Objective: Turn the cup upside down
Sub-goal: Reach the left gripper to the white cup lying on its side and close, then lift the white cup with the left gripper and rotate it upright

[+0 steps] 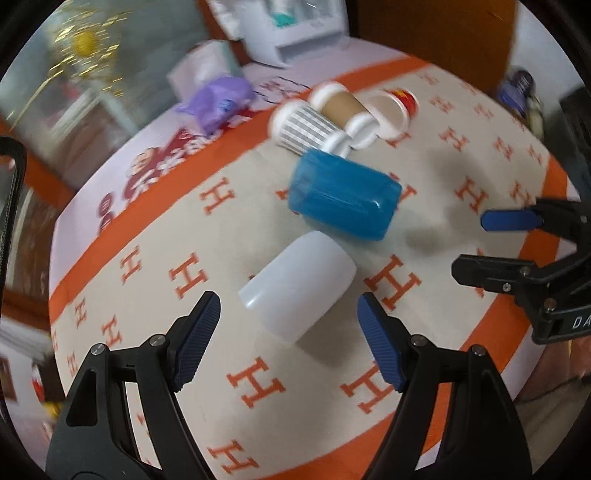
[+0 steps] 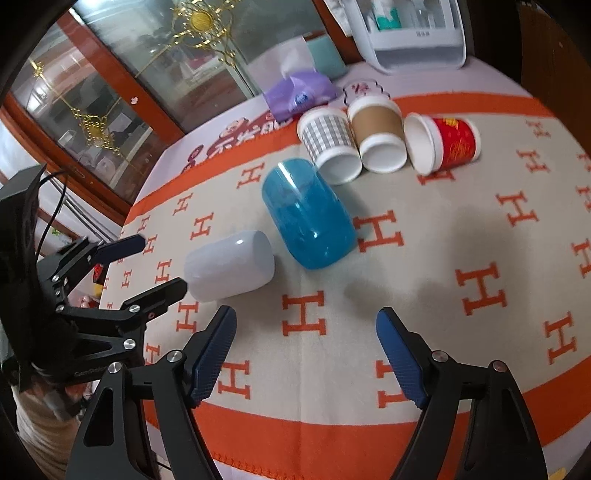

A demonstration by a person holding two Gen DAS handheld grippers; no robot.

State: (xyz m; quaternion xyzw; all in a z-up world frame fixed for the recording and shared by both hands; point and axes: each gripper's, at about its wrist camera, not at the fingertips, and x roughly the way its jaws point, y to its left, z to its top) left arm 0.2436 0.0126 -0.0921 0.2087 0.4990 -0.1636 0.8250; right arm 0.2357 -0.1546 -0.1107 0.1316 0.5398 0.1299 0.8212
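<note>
A translucent white cup (image 1: 299,282) lies on its side on the H-patterned cloth, just ahead of my open left gripper (image 1: 288,332). In the right wrist view the white cup (image 2: 229,264) lies left of centre. A blue cup (image 1: 343,195) lies on its side beyond it, also in the right wrist view (image 2: 308,218). Three paper cups lie on their sides at the back: checked (image 2: 328,142), brown (image 2: 378,134), red (image 2: 443,144). My right gripper (image 2: 306,354) is open and empty, over bare cloth. The left gripper (image 2: 155,266) shows next to the white cup.
A purple tissue pack (image 2: 299,94) and a white appliance (image 2: 410,33) stand at the table's far side. The cloth (image 2: 461,240) has an orange border near the front edge. A glass-door cabinet (image 2: 110,92) stands behind the table. The right gripper (image 1: 487,240) shows at the right.
</note>
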